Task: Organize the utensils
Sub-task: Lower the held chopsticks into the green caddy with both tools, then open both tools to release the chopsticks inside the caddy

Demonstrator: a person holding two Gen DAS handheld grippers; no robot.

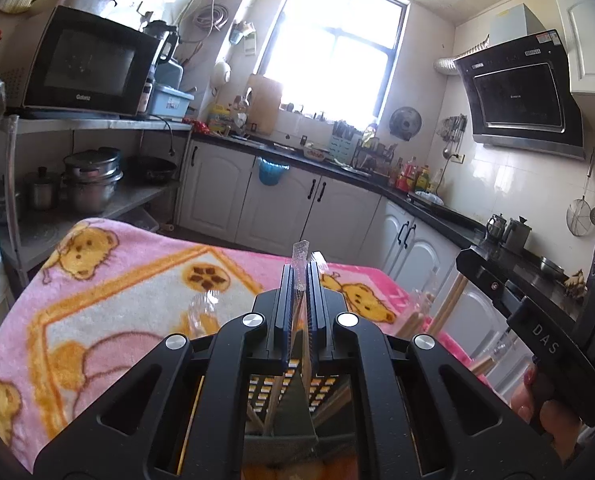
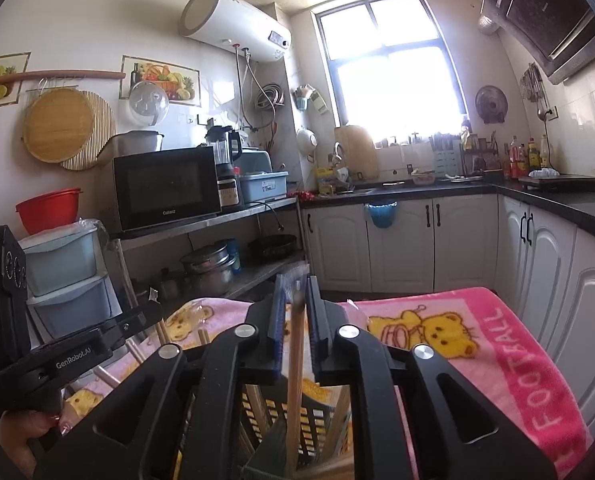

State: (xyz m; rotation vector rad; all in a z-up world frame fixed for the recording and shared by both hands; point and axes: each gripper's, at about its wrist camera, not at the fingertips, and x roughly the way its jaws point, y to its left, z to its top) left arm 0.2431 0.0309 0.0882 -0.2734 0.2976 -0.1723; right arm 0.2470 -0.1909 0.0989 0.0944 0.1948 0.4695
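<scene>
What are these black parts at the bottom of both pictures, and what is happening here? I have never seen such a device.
No robot is here. A person holds a hand tool with a two-finger claw in each hand, and a small camera sits on each tool and looks forward along its fingers. So each picture is one claw's own view.

In the left view, the left claw is shut on a clear plastic wrapper with a chopstick in it. The right tool and the hand that holds it show at the right edge.

In the right view, the right claw has a wooden chopstick between its fingers; it looks loose, not pinched.

Under both claws stands a dark slotted basket. It stands on a pink blanket with bears, in a kitchen. More chopsticks lie on the blanket.
</scene>
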